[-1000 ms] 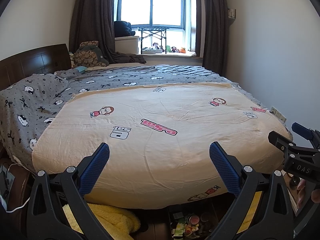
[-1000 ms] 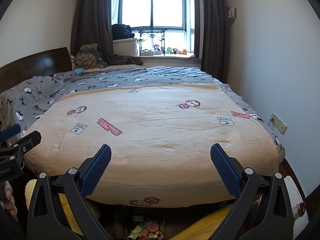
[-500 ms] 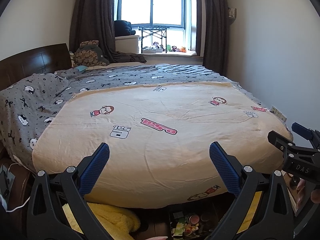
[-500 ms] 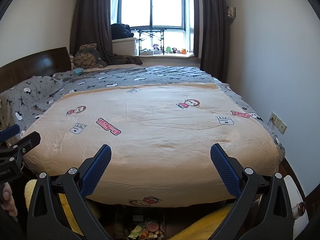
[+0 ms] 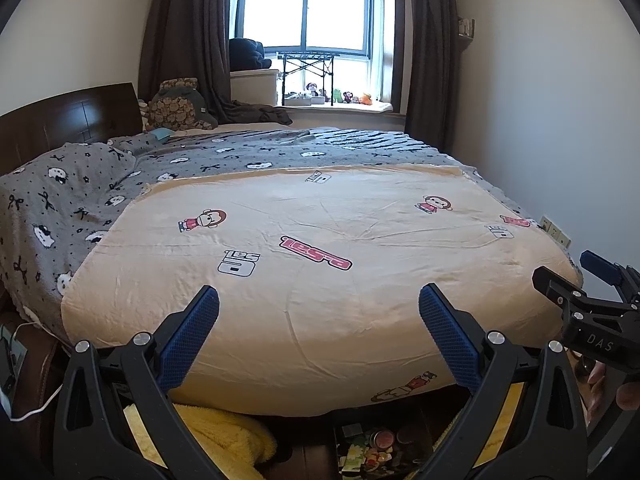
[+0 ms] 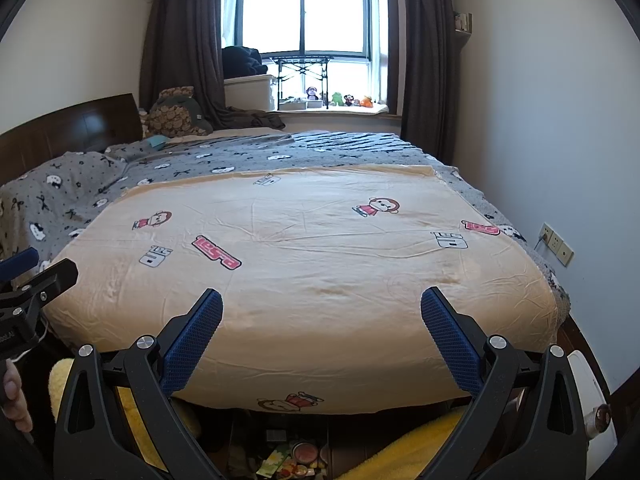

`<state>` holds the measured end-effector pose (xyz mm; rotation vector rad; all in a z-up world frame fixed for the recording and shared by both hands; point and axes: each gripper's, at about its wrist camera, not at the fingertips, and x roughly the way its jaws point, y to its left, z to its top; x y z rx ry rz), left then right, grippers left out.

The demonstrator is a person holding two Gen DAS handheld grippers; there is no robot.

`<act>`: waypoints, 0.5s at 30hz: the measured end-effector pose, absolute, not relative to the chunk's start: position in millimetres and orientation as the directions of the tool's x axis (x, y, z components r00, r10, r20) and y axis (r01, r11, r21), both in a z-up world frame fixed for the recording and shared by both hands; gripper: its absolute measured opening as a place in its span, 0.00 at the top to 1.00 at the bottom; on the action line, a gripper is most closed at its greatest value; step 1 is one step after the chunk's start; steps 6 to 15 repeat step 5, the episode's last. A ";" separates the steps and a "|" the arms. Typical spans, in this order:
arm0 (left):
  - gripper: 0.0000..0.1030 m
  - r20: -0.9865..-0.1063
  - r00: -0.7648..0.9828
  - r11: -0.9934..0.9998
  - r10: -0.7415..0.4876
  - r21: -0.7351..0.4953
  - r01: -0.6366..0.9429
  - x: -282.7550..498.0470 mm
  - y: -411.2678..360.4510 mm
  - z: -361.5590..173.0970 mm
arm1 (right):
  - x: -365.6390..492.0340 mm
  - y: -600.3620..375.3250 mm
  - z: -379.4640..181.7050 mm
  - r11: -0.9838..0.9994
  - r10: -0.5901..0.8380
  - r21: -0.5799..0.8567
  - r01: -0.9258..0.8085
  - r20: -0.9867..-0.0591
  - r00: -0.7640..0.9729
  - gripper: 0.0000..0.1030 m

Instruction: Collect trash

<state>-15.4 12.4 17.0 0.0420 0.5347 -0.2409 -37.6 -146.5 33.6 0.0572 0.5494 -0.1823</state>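
Left wrist view: my left gripper fills the bottom of the frame, its blue-padded fingers spread wide with nothing between them. Past them lies the bed, covered in the lower middle of the frame by a beige cartoon-print sheet and further up by a grey patterned blanket. At the right edge of the frame my right gripper shows from the side, and part of my hand just below it.

Under the foot of the bed, at the bottom middle of the frame, sits the trash: a small heap of colourful wrappers and round tins on the dark floor. A yellow fluffy cloth lies just left of it.

From the right wrist view, my right gripper is equally wide, fingers holding nothing. The same trash lies at the bottom middle, below the sheet's hanging edge and between my two fingers' arms. My left gripper pokes in at the left edge. A white rounded object sits at the lower right; I cannot tell what it is. A window with dark curtains is at the top centre.
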 end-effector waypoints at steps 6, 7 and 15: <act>0.08 -0.502 0.841 0.973 -0.201 -0.001 0.232 -16.3 10.1 18.7 | -38.1 -147.0 33.5 0.982 -0.157 0.005 0.187 -0.523 0.838 0.03; 0.08 -0.502 0.841 0.973 -0.201 -0.001 0.232 -16.3 10.1 18.7 | -38.1 -147.0 33.5 0.982 -0.157 0.005 0.187 -0.523 0.838 0.03; 0.08 -0.502 0.841 0.973 -0.201 -0.001 0.232 -16.3 10.1 18.7 | -38.1 -147.0 33.5 0.982 -0.157 0.005 0.187 -0.523 0.838 0.03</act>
